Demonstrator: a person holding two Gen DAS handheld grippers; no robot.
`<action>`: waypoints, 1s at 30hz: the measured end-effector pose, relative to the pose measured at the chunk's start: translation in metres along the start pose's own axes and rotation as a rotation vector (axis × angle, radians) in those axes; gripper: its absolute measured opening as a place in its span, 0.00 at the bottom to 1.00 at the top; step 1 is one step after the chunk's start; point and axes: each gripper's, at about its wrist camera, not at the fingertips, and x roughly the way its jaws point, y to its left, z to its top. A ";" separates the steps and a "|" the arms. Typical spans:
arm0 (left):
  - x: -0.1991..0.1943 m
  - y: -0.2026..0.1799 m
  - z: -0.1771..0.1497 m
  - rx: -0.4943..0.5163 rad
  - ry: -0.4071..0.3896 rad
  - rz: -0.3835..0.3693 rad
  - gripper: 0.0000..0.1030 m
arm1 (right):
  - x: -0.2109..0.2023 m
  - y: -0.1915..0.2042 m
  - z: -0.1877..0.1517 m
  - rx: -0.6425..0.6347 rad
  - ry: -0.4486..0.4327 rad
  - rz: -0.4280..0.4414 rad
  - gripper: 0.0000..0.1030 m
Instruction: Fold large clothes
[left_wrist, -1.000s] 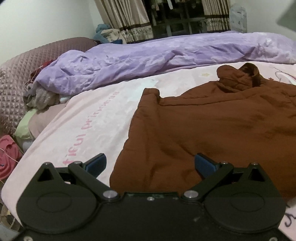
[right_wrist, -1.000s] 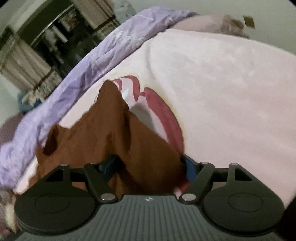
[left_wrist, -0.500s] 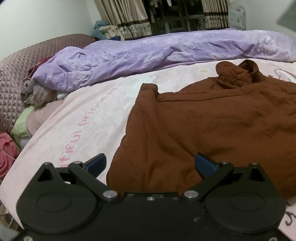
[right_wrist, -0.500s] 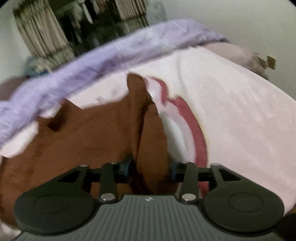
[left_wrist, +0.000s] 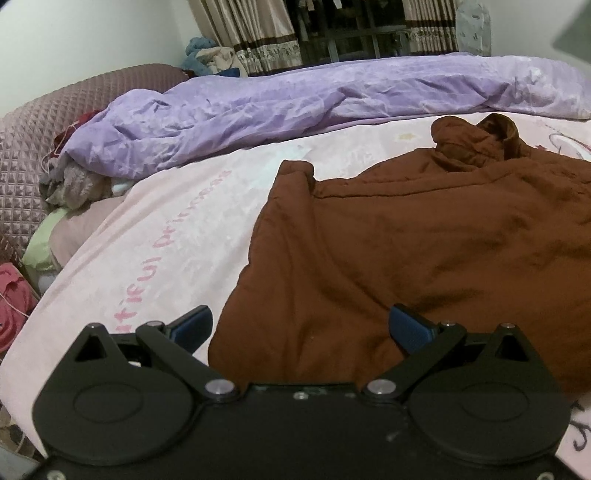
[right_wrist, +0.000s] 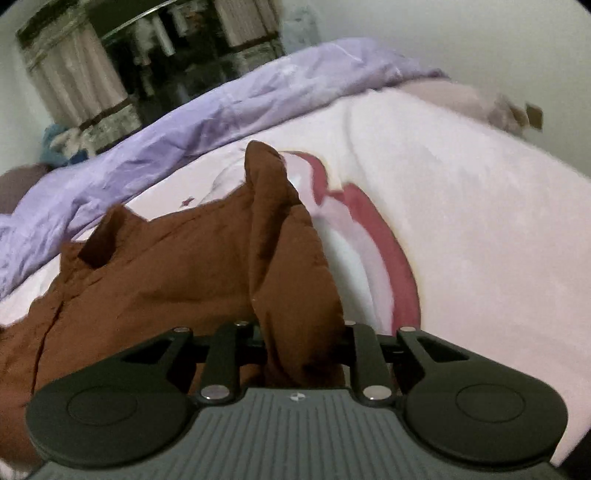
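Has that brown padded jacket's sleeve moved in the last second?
Yes. The brown padded jacket's sleeve now bunches between the right gripper's closing jaws, uncovering more red print.

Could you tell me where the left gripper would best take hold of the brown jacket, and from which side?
Probably the near left hem corner of the brown jacket. That edge lies free on the pink bedsheet, just between the open fingers of the left gripper, so come in low from the near side. The right gripper is closing on the raised sleeve opposite.
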 end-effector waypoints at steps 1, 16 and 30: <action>0.000 0.001 0.001 0.002 0.001 -0.002 1.00 | -0.004 0.003 0.001 0.008 -0.010 -0.007 0.24; -0.006 0.038 0.026 -0.045 0.007 -0.012 1.00 | -0.102 0.231 0.019 -0.199 -0.337 0.340 0.18; -0.002 0.077 -0.011 -0.159 0.065 -0.051 1.00 | -0.061 0.364 -0.082 -0.403 -0.116 0.528 0.17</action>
